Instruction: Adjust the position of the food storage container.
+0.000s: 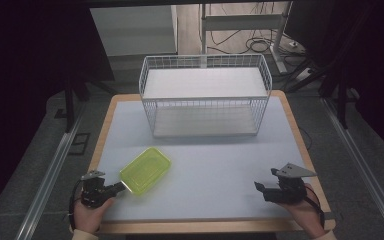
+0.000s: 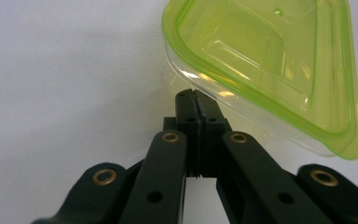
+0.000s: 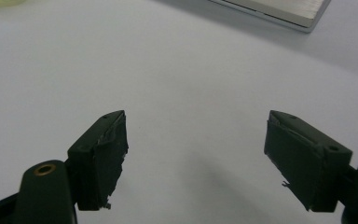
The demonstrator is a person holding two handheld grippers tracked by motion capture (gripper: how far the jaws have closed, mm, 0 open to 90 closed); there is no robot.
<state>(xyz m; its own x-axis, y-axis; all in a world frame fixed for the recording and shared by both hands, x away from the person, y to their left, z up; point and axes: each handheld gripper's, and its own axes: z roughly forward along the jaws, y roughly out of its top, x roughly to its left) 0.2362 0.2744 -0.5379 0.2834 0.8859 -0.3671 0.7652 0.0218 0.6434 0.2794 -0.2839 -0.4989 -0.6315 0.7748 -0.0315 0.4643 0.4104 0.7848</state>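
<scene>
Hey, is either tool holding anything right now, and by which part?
The left tool is shut right at the green container's rim; a real grip cannot be told. The right tool is open, holding nothing.

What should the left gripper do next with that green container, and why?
Probably lift it slightly. The left gripper is shut at the rim of the green container, which sits on the table; the wire basket stands beyond, and the right gripper is open.

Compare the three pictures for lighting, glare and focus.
High view: dark surroundings, evenly lit table. Left gripper view: highlights glint on the green container, and the near jaws look soft. Right gripper view: faint jaw shadows on the table, far shelf edge blurred.
</scene>
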